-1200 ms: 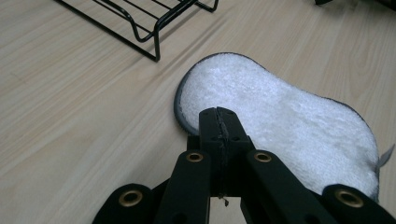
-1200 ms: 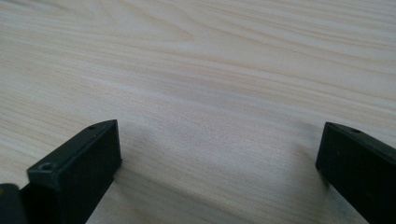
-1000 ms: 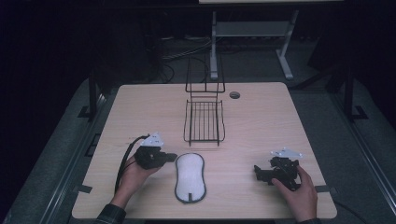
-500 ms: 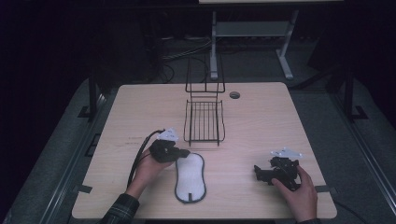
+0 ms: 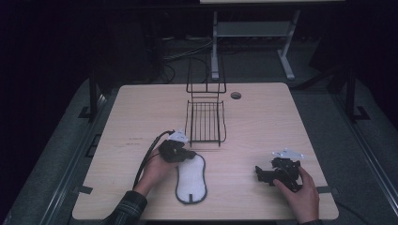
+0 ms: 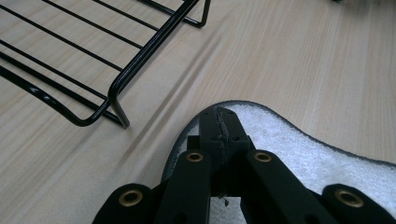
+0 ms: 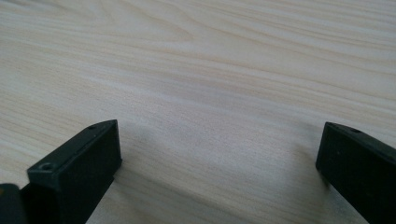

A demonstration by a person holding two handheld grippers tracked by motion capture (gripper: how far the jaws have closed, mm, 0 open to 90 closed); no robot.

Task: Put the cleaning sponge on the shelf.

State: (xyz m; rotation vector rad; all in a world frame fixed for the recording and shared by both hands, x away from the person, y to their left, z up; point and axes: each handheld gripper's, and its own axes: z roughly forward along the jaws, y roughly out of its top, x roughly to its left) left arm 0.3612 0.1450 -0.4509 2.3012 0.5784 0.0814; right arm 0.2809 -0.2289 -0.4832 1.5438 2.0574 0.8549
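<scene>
A: Start at the left. What is your left claw (image 5: 187,153) doing?

B: My left claw is pressed together, nothing between its jaws. In the left gripper view its tips (image 6: 219,122) sit right over the top rim of the insole, at its dark border. My left hand (image 5: 157,169) holds it, with the cable trailing back toward the near edge of the surface.

A: And the insole (image 5: 191,178) itself?

B: It lies flat on the surface (image 5: 141,112), white-faced with a dark edge, lengthwise from near the front edge up toward the middle. Its upper end is just beside my left claw.

A: What is next to it?

B: Just beyond it stands the black wire rack (image 5: 205,119), midway across the surface, its back rising toward the far edge. In the left gripper view its front foot (image 6: 122,114) rests on the wood near the insole, not touching it.

A: And on the right?

B: My right claw (image 5: 259,172) is spread wide, well apart from the insole, near the front right corner. In the right gripper view bare wood lies between its jaws (image 7: 219,154). My right hand (image 5: 302,194) rests with it on the surface.
</scene>
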